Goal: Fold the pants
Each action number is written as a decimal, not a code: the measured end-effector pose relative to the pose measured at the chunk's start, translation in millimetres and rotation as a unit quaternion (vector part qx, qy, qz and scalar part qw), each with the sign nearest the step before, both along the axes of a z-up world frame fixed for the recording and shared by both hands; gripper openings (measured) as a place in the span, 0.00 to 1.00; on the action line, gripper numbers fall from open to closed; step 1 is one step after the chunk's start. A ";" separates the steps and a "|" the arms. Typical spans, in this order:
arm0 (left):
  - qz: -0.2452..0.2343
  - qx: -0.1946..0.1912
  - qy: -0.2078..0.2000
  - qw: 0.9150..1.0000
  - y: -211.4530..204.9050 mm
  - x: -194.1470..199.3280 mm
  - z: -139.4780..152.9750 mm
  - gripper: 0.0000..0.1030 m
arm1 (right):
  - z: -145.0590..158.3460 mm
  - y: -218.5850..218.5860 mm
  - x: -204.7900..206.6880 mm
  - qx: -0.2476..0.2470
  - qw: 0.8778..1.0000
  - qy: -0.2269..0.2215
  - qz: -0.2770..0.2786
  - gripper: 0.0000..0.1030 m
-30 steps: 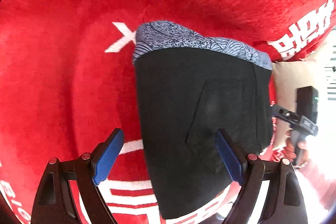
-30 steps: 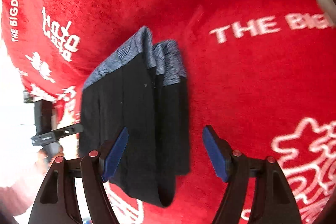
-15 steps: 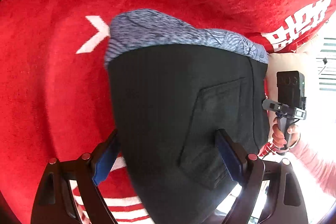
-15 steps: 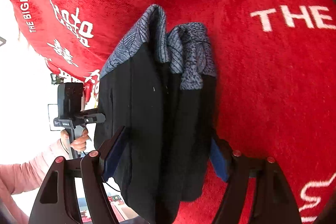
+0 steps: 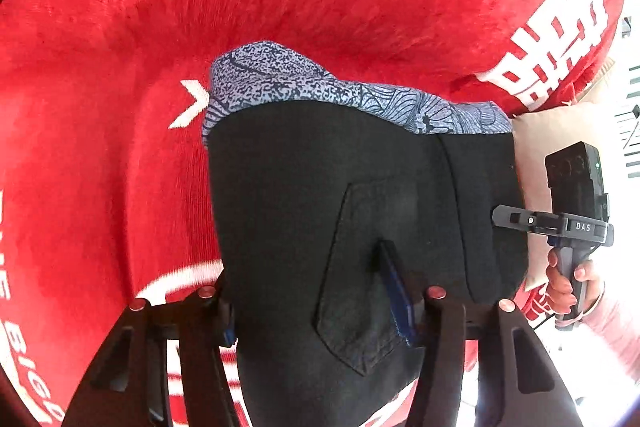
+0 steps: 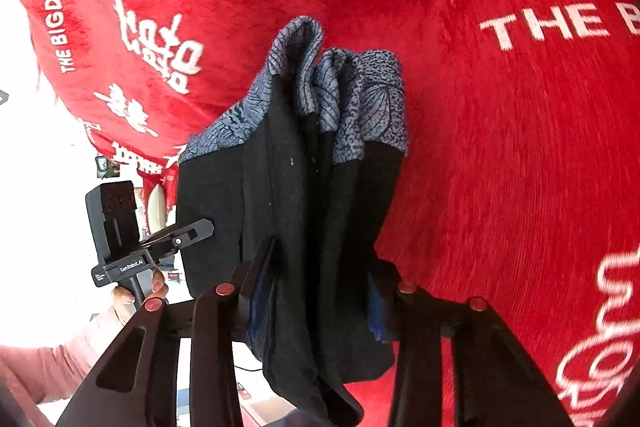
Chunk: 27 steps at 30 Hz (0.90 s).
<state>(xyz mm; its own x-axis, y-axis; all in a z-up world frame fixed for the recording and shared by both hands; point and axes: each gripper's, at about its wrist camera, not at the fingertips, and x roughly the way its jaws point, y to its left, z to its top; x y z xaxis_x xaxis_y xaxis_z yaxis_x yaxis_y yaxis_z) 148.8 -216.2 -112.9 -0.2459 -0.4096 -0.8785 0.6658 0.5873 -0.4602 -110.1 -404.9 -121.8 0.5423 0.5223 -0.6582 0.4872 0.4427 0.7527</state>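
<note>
The black pants [image 5: 320, 207] with blue patterned cuffs [image 5: 340, 95] are folded into a thick bundle and held up over the red cloth. My left gripper [image 5: 316, 303] is shut on the bundle's near edge, by a back pocket [image 5: 360, 287]. My right gripper [image 6: 316, 291] is shut on the same bundle [image 6: 300, 207] from its other side, its layers hanging between the fingers. Each gripper shows in the other's view: the right one [image 5: 568, 223] at the bundle's right edge, the left one [image 6: 132, 247] at its left edge.
A red plush cloth [image 5: 120, 67] with white lettering covers the surface under the pants [image 6: 520, 147]. A beige cushion [image 5: 536, 155] lies past the cloth's edge on the right in the left wrist view. Beyond that edge the room is overexposed.
Both grippers have closed from open onto the folded pants. The bundle has been lifted and now hangs between the fingers.
</note>
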 end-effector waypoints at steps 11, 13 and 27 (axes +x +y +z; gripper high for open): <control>0.028 0.011 -0.011 1.000 55.1 -49.9 44.2 0.56 | 43.8 38.7 -53.7 0.012 1.000 -0.015 0.001 0.41; 0.022 0.010 -0.012 1.000 63.9 -59.8 42.8 0.56 | 42.8 50.1 -62.4 0.013 1.000 -0.013 -0.002 0.41; 0.040 0.031 -0.022 0.998 97.4 -94.2 -19.1 0.76 | 1.5 95.6 -100.2 -0.044 0.998 0.033 -0.005 0.47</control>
